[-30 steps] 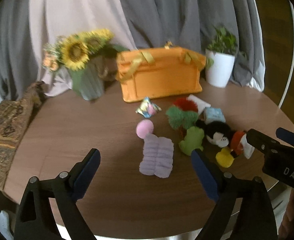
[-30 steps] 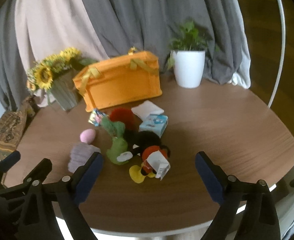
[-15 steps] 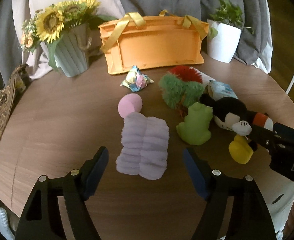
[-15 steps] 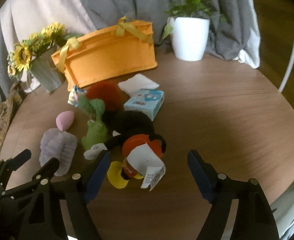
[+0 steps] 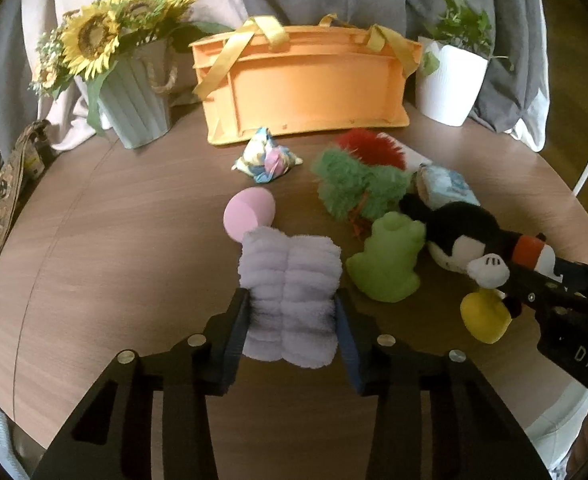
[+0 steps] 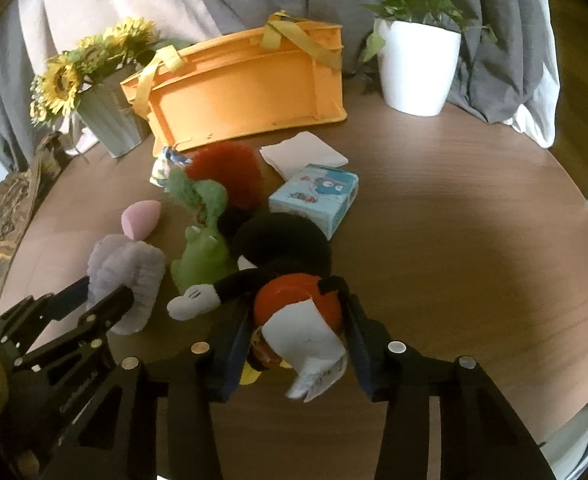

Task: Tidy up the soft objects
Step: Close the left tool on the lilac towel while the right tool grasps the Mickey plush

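A lilac fluffy cloth (image 5: 290, 264) lies on the round wooden table (image 5: 114, 240), and my left gripper (image 5: 292, 308) is shut on its near end, pads pressing both sides. In the right wrist view, the right gripper (image 6: 297, 320) straddles the red body of a black plush mouse (image 6: 282, 240). Its jaws are closing, and the pads touch the toy's sides. A white tag hangs from the toy between the fingers. From the left wrist view, the right gripper (image 5: 521, 284) sits on the mouse (image 5: 461, 228) at the right. An orange crate (image 5: 313, 84) with yellow straps stands behind.
A green frog (image 5: 389, 264), pink egg sponge (image 5: 248, 212), green and red fluffy toy (image 5: 357, 188), patterned bundle (image 5: 268, 156), tissue pack (image 6: 317, 196) and white folded cloth (image 6: 301, 152) lie between grippers and crate. Sunflower vase (image 5: 134, 92) back left, white plant pot (image 5: 449, 80) back right.
Both grippers have come down and forward toward the table with their jaws narrowing. The left has taken hold of the lilac cloth; the right has come in around the mouse's red body.
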A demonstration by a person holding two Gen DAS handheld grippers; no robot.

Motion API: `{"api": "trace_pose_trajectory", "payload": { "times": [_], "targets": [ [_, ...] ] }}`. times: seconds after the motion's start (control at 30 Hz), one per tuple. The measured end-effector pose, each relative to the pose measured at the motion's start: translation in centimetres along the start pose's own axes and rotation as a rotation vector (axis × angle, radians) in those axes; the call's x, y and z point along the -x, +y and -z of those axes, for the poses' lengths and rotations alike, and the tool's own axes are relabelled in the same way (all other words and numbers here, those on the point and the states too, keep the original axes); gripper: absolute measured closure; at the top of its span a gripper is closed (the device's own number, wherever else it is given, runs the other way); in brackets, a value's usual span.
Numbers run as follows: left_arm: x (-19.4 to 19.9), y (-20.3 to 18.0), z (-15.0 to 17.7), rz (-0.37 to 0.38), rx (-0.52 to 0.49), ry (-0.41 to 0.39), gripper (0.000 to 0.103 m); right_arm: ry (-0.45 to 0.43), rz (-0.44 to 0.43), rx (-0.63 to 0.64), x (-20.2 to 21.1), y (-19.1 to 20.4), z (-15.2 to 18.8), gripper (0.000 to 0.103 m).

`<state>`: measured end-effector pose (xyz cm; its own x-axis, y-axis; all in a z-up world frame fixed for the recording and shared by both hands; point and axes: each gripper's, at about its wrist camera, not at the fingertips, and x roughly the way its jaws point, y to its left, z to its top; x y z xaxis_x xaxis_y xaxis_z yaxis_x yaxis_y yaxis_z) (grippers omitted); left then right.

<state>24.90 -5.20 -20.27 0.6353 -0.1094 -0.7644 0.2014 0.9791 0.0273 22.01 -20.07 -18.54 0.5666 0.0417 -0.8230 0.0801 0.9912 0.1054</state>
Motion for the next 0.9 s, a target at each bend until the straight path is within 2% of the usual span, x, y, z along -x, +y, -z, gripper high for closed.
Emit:
{"api": "trace_pose_trajectory", "payload": {
  "times": [0.33, 0.6, 0.9],
  "targets": [
    [4.3, -0.7, -1.8, 0.050, -0.024, -0.108, 0.064, -0.048, -0.007, 0.029, 3.6, 0.3, -0.7, 0.060],
    [7.2, -0.4, -4.2, 0.073, -0.007, -0.199, 0.064, -0.159, -0.003, 0.043, 7.2, 1.1, -2.3, 0.060],
    [9.7, 0.7, -7.7, 0.066, 0.014, -0.308, 0.064, -0.263, -0.017, 0.044, 9.0, 1.7, -5.3, 0.060]
  ]
}}
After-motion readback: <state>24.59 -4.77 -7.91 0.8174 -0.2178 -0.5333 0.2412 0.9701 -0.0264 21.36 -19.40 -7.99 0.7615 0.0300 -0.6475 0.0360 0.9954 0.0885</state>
